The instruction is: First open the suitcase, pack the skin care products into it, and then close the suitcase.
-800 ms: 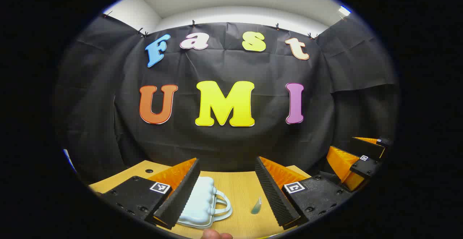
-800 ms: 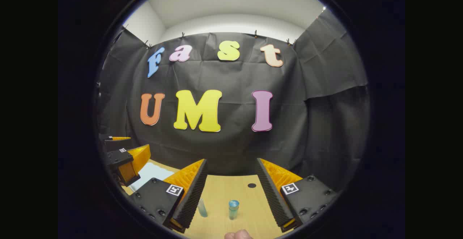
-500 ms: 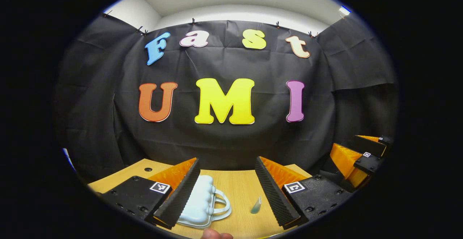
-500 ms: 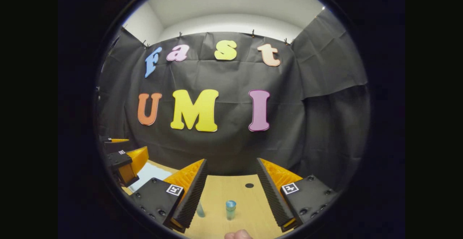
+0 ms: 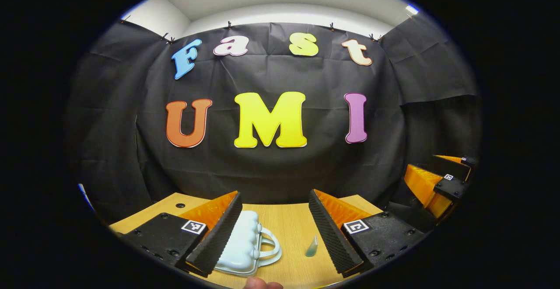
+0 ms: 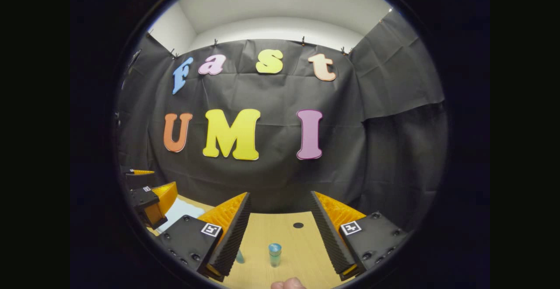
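We find the task unstarted: the suitcase (image 5: 243,247) lies shut on the table (image 5: 293,223), pale, ribbed, handle out, partly behind our left gripper's (image 5: 273,232) left finger. The bottle (image 6: 274,254) stands between the right gripper's (image 6: 280,232) jaws; both grippers gape, holding nothing. Opening, packing and closing remain.

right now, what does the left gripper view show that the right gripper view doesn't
Left gripper view: the closed pale blue suitcase with its ribbed shell and handle. Right gripper view: an upright blue-capped bottle. Shared: the wooden table, a small teal tube, and, in the right gripper view, just a pale corner of the suitcase.
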Motion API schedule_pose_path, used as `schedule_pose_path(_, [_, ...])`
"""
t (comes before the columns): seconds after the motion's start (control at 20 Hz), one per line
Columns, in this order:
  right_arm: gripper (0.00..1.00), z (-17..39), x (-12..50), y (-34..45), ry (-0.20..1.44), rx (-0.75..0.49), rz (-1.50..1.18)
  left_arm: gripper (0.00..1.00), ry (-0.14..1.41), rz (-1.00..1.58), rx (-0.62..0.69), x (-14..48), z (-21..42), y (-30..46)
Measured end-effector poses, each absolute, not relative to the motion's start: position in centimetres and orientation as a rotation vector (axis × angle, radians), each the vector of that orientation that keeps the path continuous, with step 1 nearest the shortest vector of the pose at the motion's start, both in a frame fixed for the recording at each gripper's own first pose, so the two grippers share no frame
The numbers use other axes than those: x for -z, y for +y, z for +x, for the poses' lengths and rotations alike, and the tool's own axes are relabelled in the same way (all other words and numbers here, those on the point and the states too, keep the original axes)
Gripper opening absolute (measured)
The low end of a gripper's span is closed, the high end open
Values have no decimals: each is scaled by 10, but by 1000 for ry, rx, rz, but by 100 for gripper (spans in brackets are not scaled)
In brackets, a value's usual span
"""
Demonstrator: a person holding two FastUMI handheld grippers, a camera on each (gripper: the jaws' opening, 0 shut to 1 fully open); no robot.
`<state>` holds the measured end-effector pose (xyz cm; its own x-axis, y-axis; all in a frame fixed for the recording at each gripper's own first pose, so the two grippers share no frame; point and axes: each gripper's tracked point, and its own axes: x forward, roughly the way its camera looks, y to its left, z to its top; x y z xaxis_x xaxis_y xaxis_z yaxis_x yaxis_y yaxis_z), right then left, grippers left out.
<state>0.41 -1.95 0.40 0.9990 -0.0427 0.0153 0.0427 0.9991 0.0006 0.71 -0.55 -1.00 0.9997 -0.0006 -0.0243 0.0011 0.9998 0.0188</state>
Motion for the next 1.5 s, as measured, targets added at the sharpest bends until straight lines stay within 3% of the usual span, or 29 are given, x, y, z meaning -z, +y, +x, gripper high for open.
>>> schedule_pose_path(0.35, [80,3,-2,-23,-13,40,-7,98,47,23,26,20,8,-12])
schedule_pose_path(0.6, [80,0,9,-48,7,76,-19,98,80,222,148,43,23,-17])
schedule_pose_path(1.0, [78,-10,40,-111,90,196,-41,99,320,683,334,163,51,-22])
schedule_pose_path(1.3, [80,-24,42,-152,108,271,-72,96,562,929,353,242,68,3])
schedule_pose_path(1.5, [80,-32,46,-164,124,298,-76,88,627,1008,331,261,80,18])
